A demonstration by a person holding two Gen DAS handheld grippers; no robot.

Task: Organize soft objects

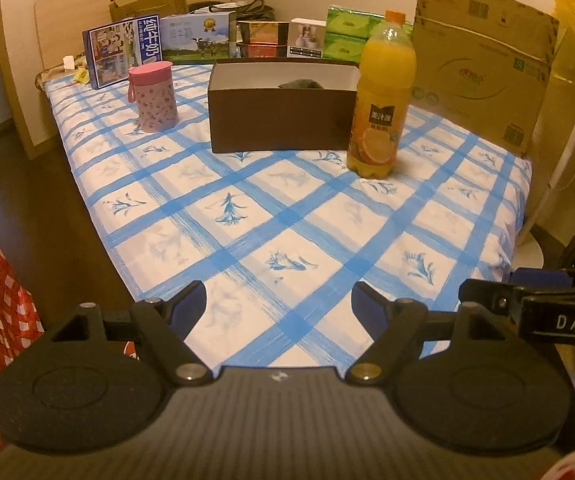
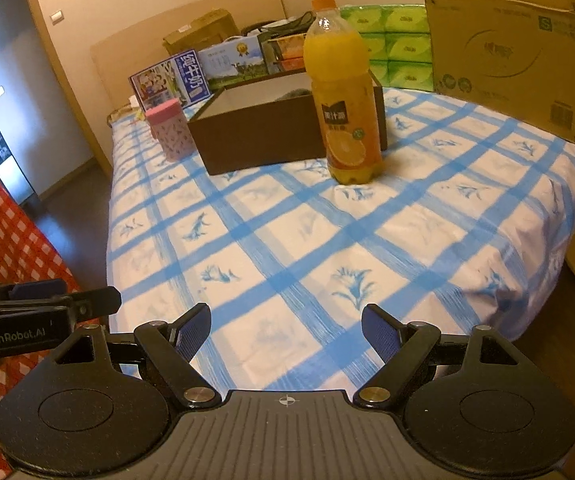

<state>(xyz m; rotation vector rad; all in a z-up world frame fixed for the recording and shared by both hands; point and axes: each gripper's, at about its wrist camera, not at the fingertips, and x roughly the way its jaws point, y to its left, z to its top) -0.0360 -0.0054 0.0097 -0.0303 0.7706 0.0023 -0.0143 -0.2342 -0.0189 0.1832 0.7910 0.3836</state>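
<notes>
Grey soft thing point(image 1: 301, 84) lies in the brown box point(image 1: 279, 120) mid-bed; both grippers point(image 1: 278, 304) point(image 2: 286, 330) hover wide open, empty, over the near edge.

A dark soft thing point(image 1: 301, 84), perhaps cloth, lies mostly hidden inside the brown box point(image 1: 279, 120).

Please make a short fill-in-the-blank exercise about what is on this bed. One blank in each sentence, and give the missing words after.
1. The juice bottle has a cap of ______ colour.
2. The pink canister stands on the ______ side of the brown box in the left wrist view.
3. The bedsheet has a white and ______ check pattern.
4. Both the left tool and the right tool hold ______.

Missing words: orange; left; blue; nothing
</notes>
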